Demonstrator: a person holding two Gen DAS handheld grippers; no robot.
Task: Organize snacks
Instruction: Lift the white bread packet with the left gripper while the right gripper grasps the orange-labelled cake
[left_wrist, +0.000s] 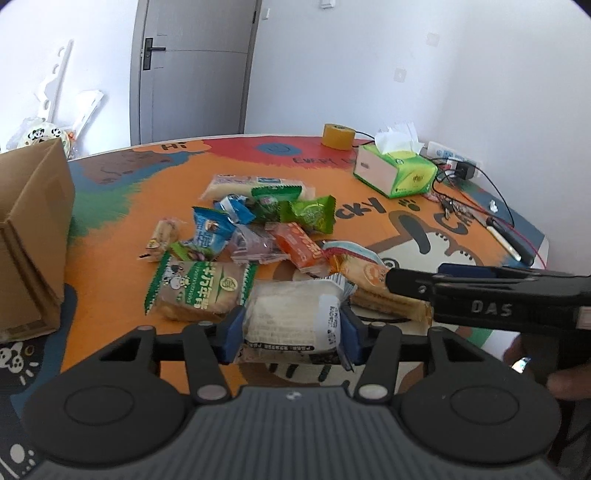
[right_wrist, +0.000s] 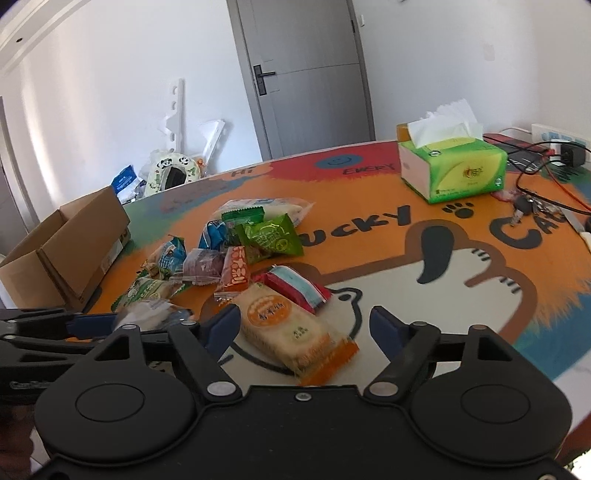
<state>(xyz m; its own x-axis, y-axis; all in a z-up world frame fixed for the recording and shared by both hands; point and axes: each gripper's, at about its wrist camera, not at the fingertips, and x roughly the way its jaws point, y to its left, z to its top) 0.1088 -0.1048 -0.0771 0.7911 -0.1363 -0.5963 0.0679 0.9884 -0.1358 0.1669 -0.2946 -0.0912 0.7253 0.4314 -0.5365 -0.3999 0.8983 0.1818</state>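
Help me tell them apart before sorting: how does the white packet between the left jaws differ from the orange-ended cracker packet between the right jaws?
The white packet is pale with a printed label; the cracker packet is beige with orange ends. The white packet is pinched by the left gripper; the cracker packet lies loose in the open right gripper. Both are sealed snacks on the table mat.

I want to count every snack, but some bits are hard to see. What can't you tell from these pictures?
- Inside of the cardboard box: left view shows only its outer walls; right view is too shallow.
- Snacks low in the pile: covered by wrappers above, both views.
- White packet: blurred in the right view and partly behind the left gripper.
- Small print on wrappers: too small.
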